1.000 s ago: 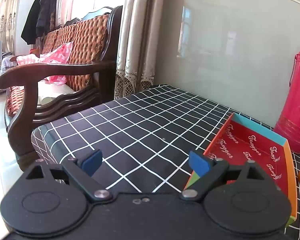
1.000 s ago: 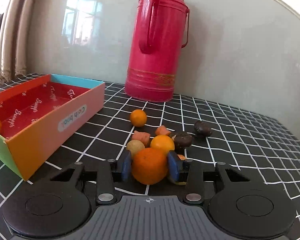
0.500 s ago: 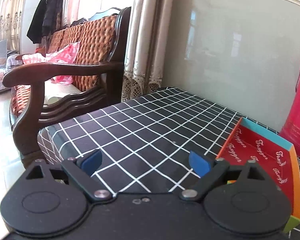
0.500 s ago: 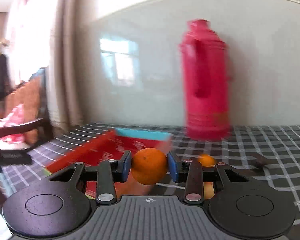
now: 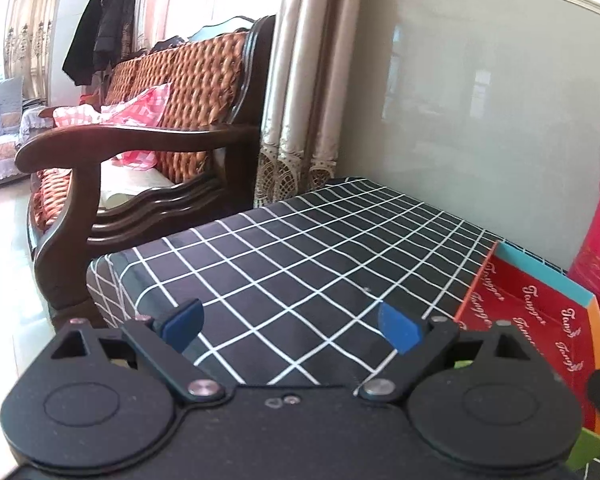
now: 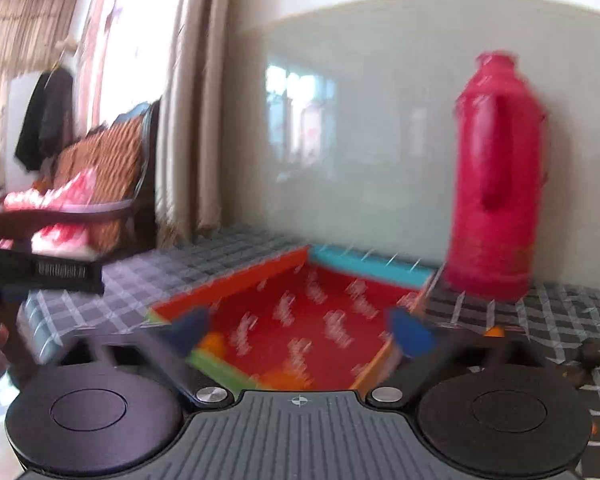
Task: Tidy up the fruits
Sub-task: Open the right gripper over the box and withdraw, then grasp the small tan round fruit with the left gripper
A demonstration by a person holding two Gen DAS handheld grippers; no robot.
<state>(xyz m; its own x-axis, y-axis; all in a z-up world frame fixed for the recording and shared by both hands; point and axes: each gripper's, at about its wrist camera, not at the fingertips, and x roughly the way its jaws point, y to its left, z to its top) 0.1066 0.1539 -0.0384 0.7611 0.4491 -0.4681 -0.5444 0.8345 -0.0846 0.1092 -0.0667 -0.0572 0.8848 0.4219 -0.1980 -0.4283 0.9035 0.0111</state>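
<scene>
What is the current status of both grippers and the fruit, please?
Right gripper jaws just opened, nothing between them, over the red box. Orange fruit in box. Left gripper open, idle. Nothing blocking.

Two blurred orange fruits (image 6: pixel 214 343) (image 6: pixel 290 380) lie in the red-lined box (image 6: pixel 364 265), at 7 and 6 o'clock.

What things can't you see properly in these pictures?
- Right wrist view: everything is motion-blurred. The white writing inside the red box cannot be read.
- Right wrist view: two orange blobs near the box's front edge are smeared and partly behind the right gripper; what fruit they are is unclear.
- Left wrist view: the red flask is cut off by the right edge.
- Left wrist view: the left gripper body hides the box's near end.
</scene>
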